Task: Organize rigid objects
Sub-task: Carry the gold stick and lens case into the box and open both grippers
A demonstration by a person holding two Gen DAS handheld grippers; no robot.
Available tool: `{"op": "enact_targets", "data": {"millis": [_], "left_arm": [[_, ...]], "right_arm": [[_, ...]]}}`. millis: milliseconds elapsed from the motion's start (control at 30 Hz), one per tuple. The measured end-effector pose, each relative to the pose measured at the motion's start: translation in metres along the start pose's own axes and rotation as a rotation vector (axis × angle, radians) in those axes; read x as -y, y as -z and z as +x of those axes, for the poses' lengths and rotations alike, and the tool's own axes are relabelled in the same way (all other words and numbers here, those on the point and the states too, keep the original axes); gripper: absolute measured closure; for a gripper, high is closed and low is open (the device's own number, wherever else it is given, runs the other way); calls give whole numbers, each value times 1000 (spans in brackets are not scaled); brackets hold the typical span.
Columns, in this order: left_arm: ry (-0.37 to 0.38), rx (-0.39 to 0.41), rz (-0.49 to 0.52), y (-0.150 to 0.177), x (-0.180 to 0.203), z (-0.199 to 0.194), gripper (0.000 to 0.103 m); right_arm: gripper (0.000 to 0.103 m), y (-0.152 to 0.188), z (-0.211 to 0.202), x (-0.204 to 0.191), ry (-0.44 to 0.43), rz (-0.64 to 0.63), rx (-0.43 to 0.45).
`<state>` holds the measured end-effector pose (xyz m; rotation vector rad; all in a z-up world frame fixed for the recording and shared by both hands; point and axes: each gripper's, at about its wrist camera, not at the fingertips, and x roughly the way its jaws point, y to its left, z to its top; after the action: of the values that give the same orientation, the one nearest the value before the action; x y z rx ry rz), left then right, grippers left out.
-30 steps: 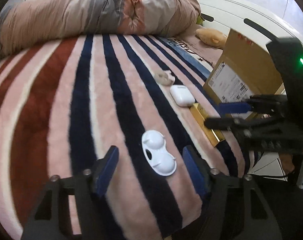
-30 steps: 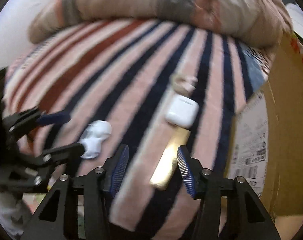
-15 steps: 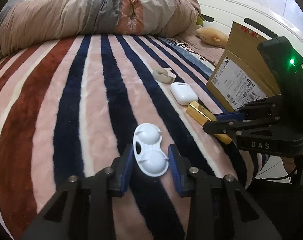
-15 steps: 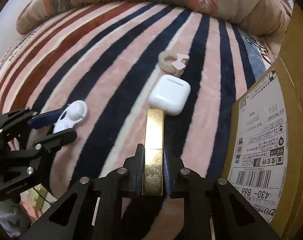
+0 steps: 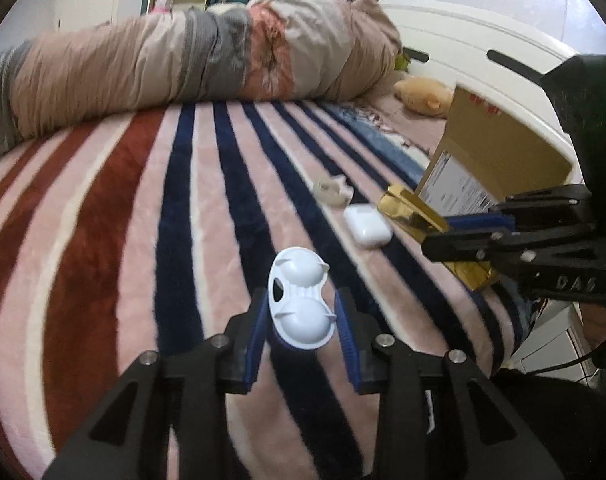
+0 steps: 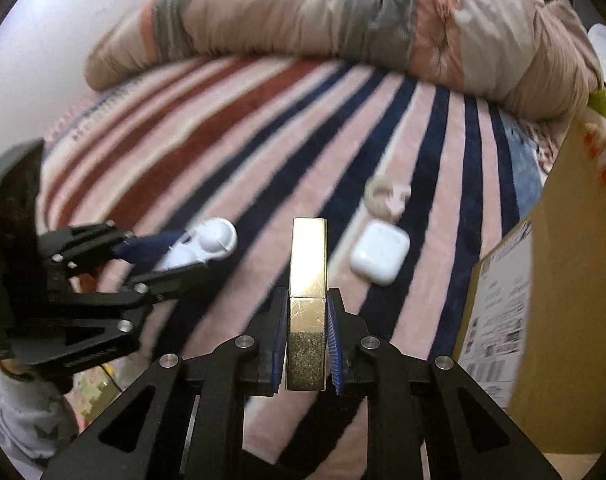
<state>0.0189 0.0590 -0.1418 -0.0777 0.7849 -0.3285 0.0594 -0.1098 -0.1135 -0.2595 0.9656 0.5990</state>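
Note:
My left gripper is shut on a white double-cup contact lens case and holds it above the striped blanket; it also shows in the right wrist view. My right gripper is shut on a long gold box, lifted off the blanket; the gold box also shows in the left wrist view. A white earbud case and a beige tape ring lie on the blanket ahead.
An open cardboard box stands at the right edge of the bed; it also shows in the left wrist view. A rolled duvet lies across the far side. A plush toy sits by the white headboard.
Both grippers closed on their objects and have lifted them off the blanket. The gold box has risen and moved away from the earbud case.

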Motion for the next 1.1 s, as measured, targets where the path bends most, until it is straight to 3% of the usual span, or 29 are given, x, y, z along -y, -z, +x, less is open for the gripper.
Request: {"op": "enact_targets", "data": {"millis": [300,533,633,800,967,1100], "left_arm": [[54,141,122,-59,56,-56,73],[171,168,228,-111,129,-58,73],[188,151,281,-128,162,-47,73],[201,58,364,-148,211,-14,73],[223,-46,379,-153,237,15,73],[199,-84,397,-149,243,27,73]], "right_arm": [[89,-10,-96,34,-4,58,224],[89,10,-145,107,52,172,313],[89,21,-154,138,80,213,328],[89,34,-147,177,95,236,287],[89,33,-123,203,115,233,209],[89,38,-118,210,103,243,202]]}}
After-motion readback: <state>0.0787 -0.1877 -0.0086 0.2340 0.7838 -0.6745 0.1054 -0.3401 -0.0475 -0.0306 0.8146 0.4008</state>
